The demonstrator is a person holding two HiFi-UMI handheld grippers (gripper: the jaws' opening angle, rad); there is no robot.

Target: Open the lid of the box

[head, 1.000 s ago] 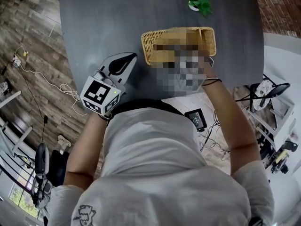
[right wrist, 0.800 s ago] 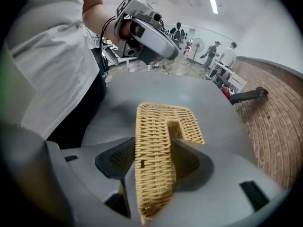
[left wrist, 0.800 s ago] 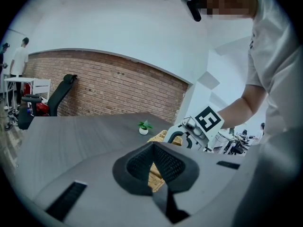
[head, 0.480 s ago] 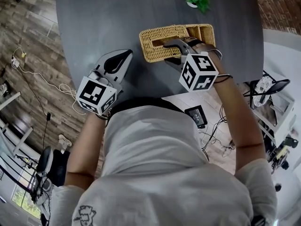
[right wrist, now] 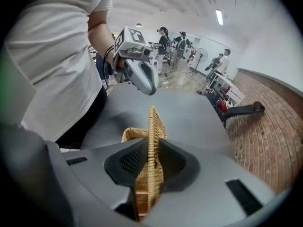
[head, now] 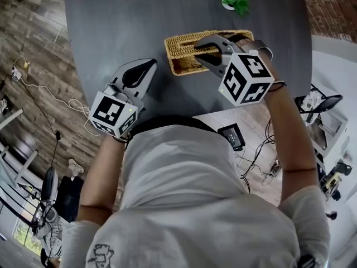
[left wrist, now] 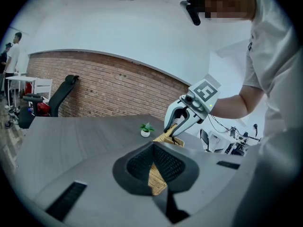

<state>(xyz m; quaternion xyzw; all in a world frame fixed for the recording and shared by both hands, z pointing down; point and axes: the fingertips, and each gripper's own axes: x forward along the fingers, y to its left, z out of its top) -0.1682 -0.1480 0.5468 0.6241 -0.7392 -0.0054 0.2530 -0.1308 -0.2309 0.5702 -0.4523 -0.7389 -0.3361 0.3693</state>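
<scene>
dark grey table, matte, faint grain, rounded edge

wicker box sits toward the far side of the table, rectangular, straw-coloured, tight basket weave, thick braided rim

lid: flat woven panel of the same wicker, tipped up over the box's left part. in the right gripper view it stands upright and edge-on, with the open mouth of the box just below it

right gripper: clamped on the lid, pointing steeply down. black dimpled pads press on either face of the panel. jaws have just been closing, with the lid between them. smooth grey fingers; white cube with black square markers on top

left gripper: just left of the box and apart from it, low over the table. jaws together at the tips, holding nothing. in the left gripper view the box's weave shows through the slit behind the tips

small plant, green leaves in a white pot, well beyond the box near the far edge

person's white shirt fills the near part of the head view

wood-plank floor around the table, with a pale cable lying on it. curved red brick wall behind
</scene>
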